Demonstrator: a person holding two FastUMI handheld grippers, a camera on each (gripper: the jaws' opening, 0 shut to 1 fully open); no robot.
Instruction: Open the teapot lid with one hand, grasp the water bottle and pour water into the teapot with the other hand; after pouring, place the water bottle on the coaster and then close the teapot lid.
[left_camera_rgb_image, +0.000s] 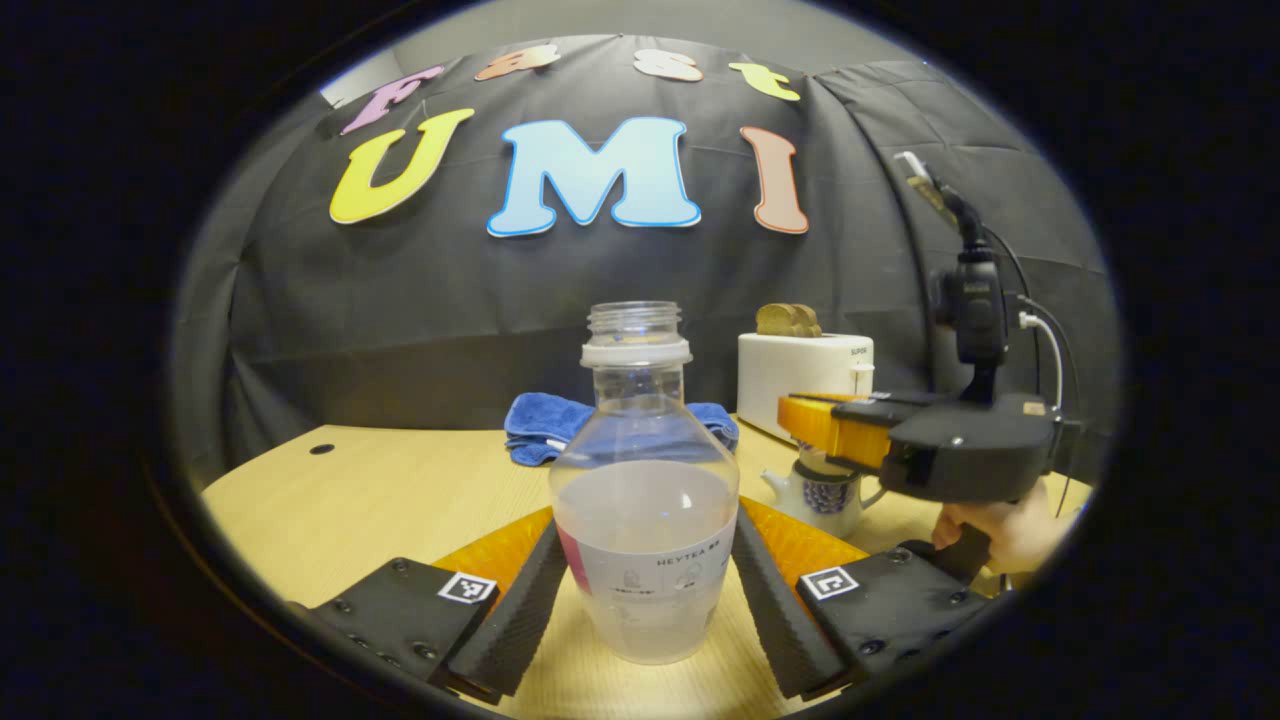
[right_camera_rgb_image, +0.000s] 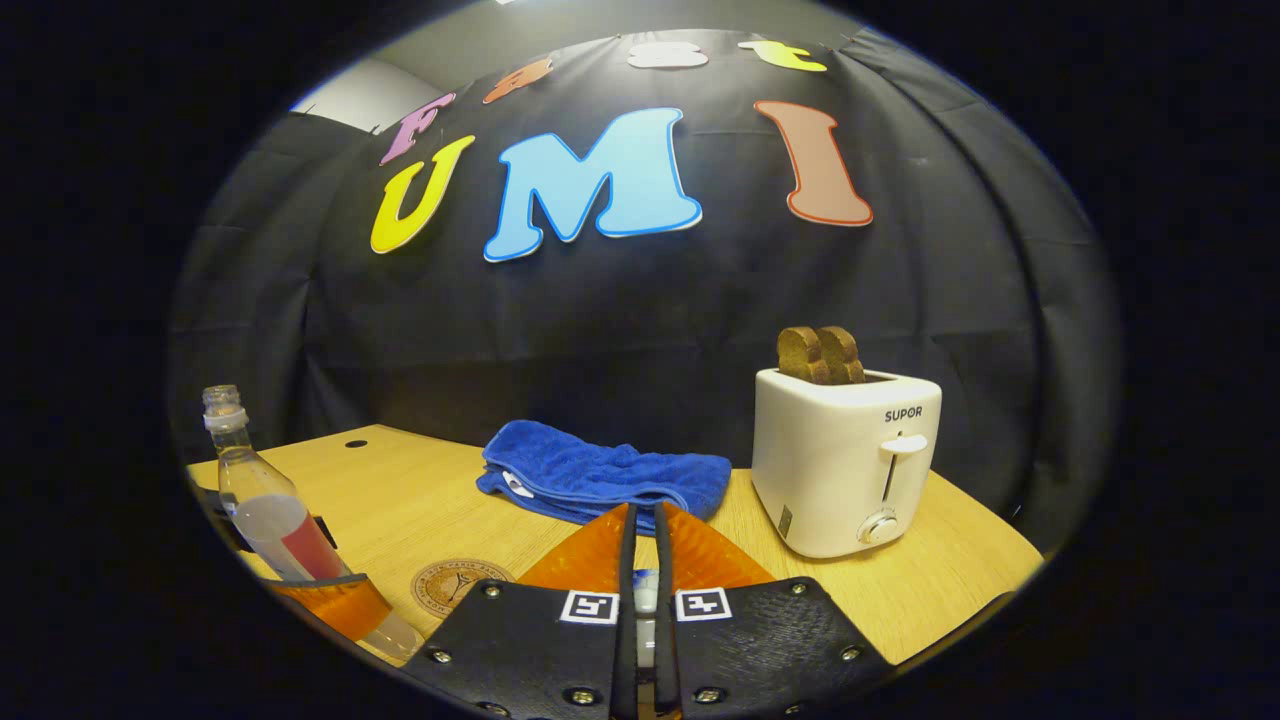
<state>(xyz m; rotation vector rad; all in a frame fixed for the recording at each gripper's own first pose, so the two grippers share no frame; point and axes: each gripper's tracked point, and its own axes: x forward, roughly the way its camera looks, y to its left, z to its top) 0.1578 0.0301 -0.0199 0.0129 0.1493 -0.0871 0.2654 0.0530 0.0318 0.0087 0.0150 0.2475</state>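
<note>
A clear uncapped water bottle (left_camera_rgb_image: 645, 520), about half full, stands on the wooden table between the fingers of my left gripper (left_camera_rgb_image: 645, 522), which press on both its sides. In the right gripper view the bottle (right_camera_rgb_image: 262, 515) appears at far left. A white teapot (left_camera_rgb_image: 825, 500) with a blue pattern sits to the right of the bottle, its top hidden under my right gripper (left_camera_rgb_image: 800, 420), held by a hand (left_camera_rgb_image: 1010, 530). The right gripper (right_camera_rgb_image: 645, 515) is nearly shut on a small blue-white bit of the teapot lid (right_camera_rgb_image: 646, 587). A round brown coaster (right_camera_rgb_image: 455, 580) lies close to the bottle.
A folded blue towel (right_camera_rgb_image: 600, 480) lies at the back middle of the table (right_camera_rgb_image: 400, 490). A white toaster (right_camera_rgb_image: 845, 460) with two slices of bread stands at the back right. A small hole (left_camera_rgb_image: 321, 449) marks the tabletop at the far left.
</note>
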